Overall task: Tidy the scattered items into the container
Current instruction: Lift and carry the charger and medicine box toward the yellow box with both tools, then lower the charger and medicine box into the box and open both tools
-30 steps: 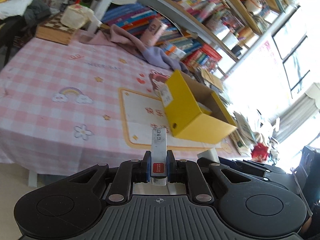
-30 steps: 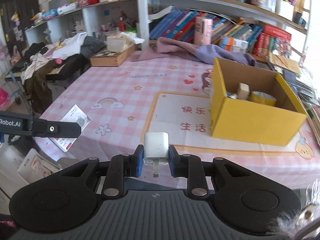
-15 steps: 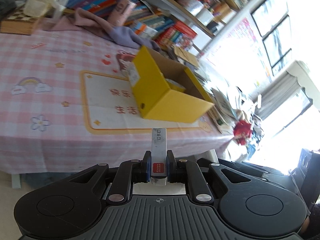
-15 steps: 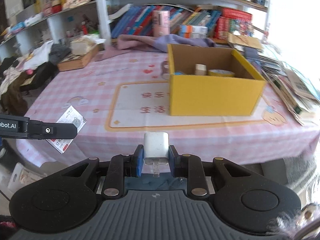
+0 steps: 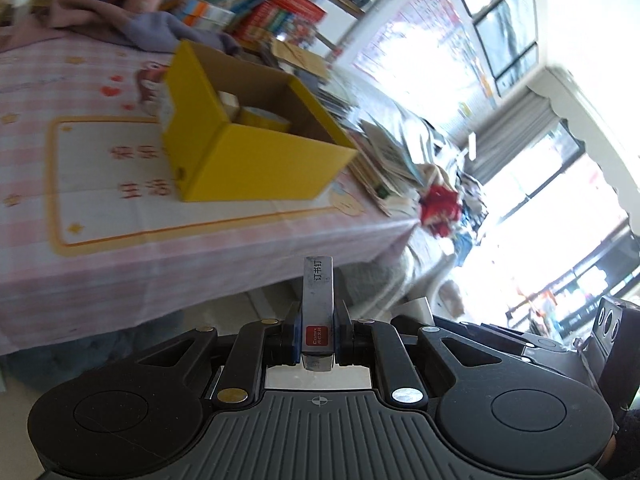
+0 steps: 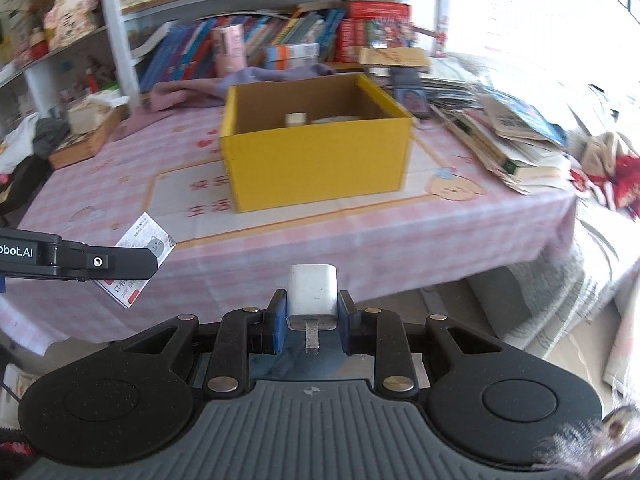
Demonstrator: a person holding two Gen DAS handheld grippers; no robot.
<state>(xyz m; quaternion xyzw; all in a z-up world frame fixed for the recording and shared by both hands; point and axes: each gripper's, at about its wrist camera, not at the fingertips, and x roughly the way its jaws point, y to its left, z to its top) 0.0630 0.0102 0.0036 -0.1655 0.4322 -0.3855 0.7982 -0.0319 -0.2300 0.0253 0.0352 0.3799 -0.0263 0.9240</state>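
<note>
A yellow cardboard box [image 6: 320, 168] stands open-topped on the pink checked tablecloth [image 6: 360, 240], with a small block and a tape roll inside. The same yellow box [image 5: 256, 168] shows tilted in the left wrist view. My left gripper [image 5: 317, 336] is shut on a slim staple box [image 5: 318, 300] with a red label, held off the table's near edge. My right gripper [image 6: 313, 316] is shut on a white charger plug [image 6: 312, 296], prongs toward the camera, also short of the table edge. In the right wrist view the left gripper's black arm [image 6: 80, 262] pokes in from the left.
A printed card [image 6: 140, 256] lies near the table's front left edge. Stacked books and papers [image 6: 512, 132] cover the table's right end. A purple cloth [image 6: 248, 82] and a wooden box [image 6: 88, 136] lie at the back, below bookshelves [image 6: 280, 20]. Floor and bedding lie right of the table.
Both grippers have swung sideways along the table's front, so the yellow box now sits nearer the middle of each view. Both views have rolled. The held items stay gripped.
</note>
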